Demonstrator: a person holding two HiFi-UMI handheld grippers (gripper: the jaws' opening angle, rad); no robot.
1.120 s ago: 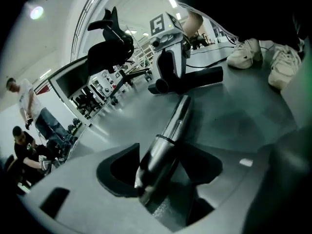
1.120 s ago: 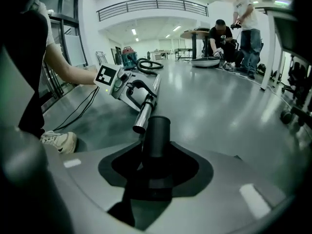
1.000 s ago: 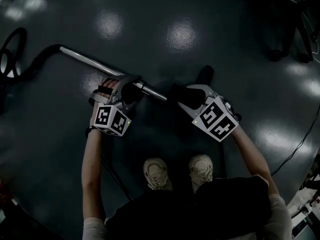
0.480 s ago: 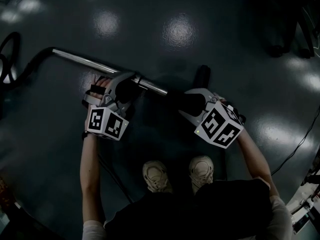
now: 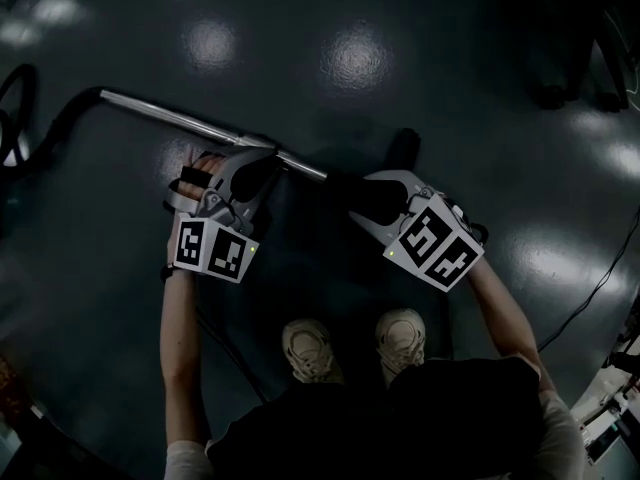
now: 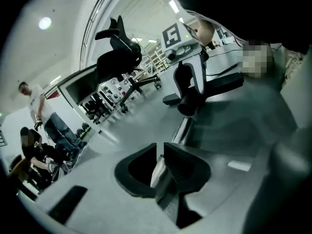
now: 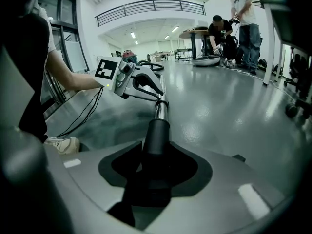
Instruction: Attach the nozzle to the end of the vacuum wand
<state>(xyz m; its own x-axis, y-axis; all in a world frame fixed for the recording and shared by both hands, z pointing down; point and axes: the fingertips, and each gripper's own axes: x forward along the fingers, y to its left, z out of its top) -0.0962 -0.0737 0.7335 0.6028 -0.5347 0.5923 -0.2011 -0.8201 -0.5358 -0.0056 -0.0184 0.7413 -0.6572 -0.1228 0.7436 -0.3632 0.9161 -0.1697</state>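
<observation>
A silver vacuum wand (image 5: 190, 125) slants across the dark floor in the head view. My left gripper (image 5: 262, 168) has just been closing and is shut on the wand near its free end; in the left gripper view the pads clamp the wand (image 6: 158, 165). My right gripper (image 5: 368, 200) is shut on the black nozzle (image 5: 362, 194), which lines up with the wand's end. In the right gripper view the nozzle (image 7: 155, 136) meets the wand (image 7: 161, 109), and the left gripper (image 7: 135, 82) sits beyond it. How far the nozzle is seated cannot be told.
A black hose (image 5: 52, 131) curves off the wand's far end at the left. A cable (image 5: 600, 278) runs across the floor at the right. The person's shoes (image 5: 312, 350) stand below the grippers. Office chairs (image 6: 119, 57) and people at a table (image 7: 229, 28) are farther off.
The left gripper's jaws have closed onto the wand, and the wand has risen a little. The right gripper with the nozzle has stayed at the wand's end.
</observation>
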